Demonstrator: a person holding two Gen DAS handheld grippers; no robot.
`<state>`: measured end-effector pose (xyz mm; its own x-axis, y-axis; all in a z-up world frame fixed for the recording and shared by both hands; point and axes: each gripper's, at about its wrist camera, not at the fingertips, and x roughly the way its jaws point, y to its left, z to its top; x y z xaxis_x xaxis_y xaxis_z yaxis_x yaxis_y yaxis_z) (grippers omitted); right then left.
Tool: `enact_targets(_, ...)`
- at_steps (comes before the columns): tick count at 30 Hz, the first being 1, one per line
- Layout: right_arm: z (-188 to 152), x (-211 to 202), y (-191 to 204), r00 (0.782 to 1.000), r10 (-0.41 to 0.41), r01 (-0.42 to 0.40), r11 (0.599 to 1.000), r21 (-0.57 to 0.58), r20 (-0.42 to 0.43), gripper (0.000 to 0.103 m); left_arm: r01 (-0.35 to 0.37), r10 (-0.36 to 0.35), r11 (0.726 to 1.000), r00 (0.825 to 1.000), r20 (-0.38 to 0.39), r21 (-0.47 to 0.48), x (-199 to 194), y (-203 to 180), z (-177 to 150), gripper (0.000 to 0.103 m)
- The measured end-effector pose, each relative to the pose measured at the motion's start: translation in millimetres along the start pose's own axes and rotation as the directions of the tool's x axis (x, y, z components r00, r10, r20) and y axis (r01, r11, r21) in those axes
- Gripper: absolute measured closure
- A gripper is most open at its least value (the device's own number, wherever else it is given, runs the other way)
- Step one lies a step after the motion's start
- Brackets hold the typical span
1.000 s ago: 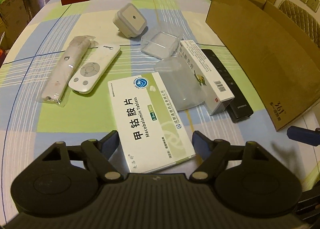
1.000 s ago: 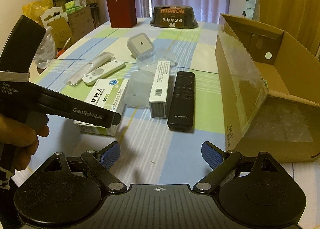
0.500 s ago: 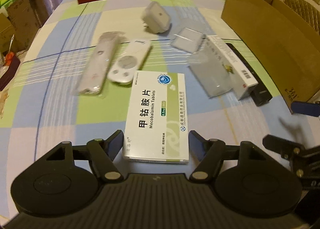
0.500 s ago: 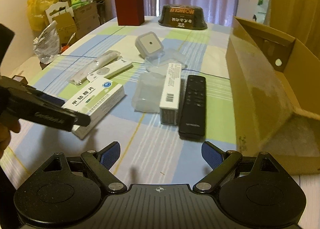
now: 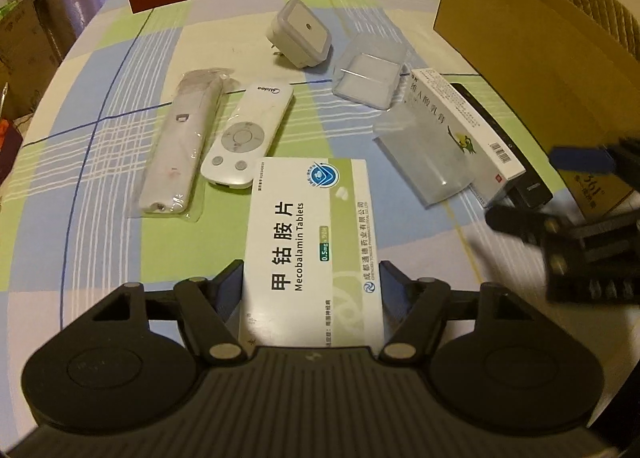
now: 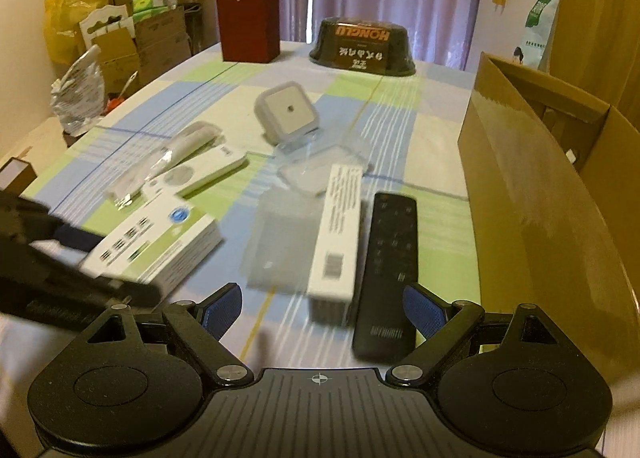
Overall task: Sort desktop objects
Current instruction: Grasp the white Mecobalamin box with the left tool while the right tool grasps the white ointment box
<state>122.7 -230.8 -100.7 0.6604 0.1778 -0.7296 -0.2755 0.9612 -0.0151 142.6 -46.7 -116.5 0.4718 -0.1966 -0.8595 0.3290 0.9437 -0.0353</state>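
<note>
The left tool [image 5: 311, 282] straddles the near end of the Mecobalamin tablet box [image 5: 310, 242] lying flat on the tabletop [image 5: 100, 162], fingers spread but nearly touching it, likely to pinch its narrow sides, while the right tool [image 6: 322, 306] hangs unclenched at three o'clock over the black remote [image 6: 386, 270].

black remote [image 5: 524, 178] mostly hidden behind box, right gripper [image 5: 580, 214] blurred

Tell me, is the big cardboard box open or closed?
Open: the cardboard box has its top flaps up, and the right wrist view looks inside.
</note>
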Motion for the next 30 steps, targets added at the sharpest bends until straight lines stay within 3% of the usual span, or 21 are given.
enact_targets(6,18,13,-11,0.999,-0.023,0.022,1.0,0.021,0.03,0.015,-0.001,0.001,1.0,1.0,0.001,-0.005,-6,9,-9,0.036)
enact_targets(7,20,16,-13,0.999,-0.028,0.028,0.999,0.024,0.023,0.021,-0.001,0.001,1.0,1.0,0.001,-0.007,-7,10,-10,0.036)
enact_targets(8,22,19,-15,0.999,-0.034,0.033,0.999,0.026,0.016,0.034,-0.002,0.002,1.0,1.0,0.003,-0.011,-7,11,-11,0.036)
enact_targets(12,25,26,-17,0.999,-0.048,0.048,0.998,0.027,0.0,0.036,-0.003,0.004,1.0,1.0,0.01,-0.021,-9,13,-12,0.036)
enact_targets(15,25,34,-17,0.999,-0.042,0.043,0.999,0.028,-0.029,0.055,-0.005,0.005,1.0,1.0,0.016,-0.017,-8,12,-11,0.036)
enact_targets(17,24,37,-17,0.998,-0.042,0.044,0.999,0.031,-0.038,0.055,-0.006,0.006,1.0,1.0,0.017,-0.017,-7,12,-10,0.036)
enact_targets(19,24,41,-16,0.998,-0.034,0.035,0.999,0.032,-0.05,0.065,-0.007,0.007,1.0,1.0,0.018,-0.016,-6,13,-9,0.036)
enact_targets(22,24,46,-10,0.998,-0.037,0.037,0.999,-0.001,-0.055,0.066,-0.01,0.01,1.0,1.0,0.018,-0.005,-5,12,-8,0.036)
enact_targets(24,25,48,-10,0.997,-0.034,0.035,0.999,0.0,-0.066,0.076,-0.013,0.013,1.0,1.0,0.017,0.004,-3,12,-7,0.036)
enact_targets(30,22,41,-10,0.996,-0.031,0.033,0.999,0.025,-0.084,0.078,-0.023,0.022,0.999,1.0,0.012,0.024,-2,9,-6,0.036)
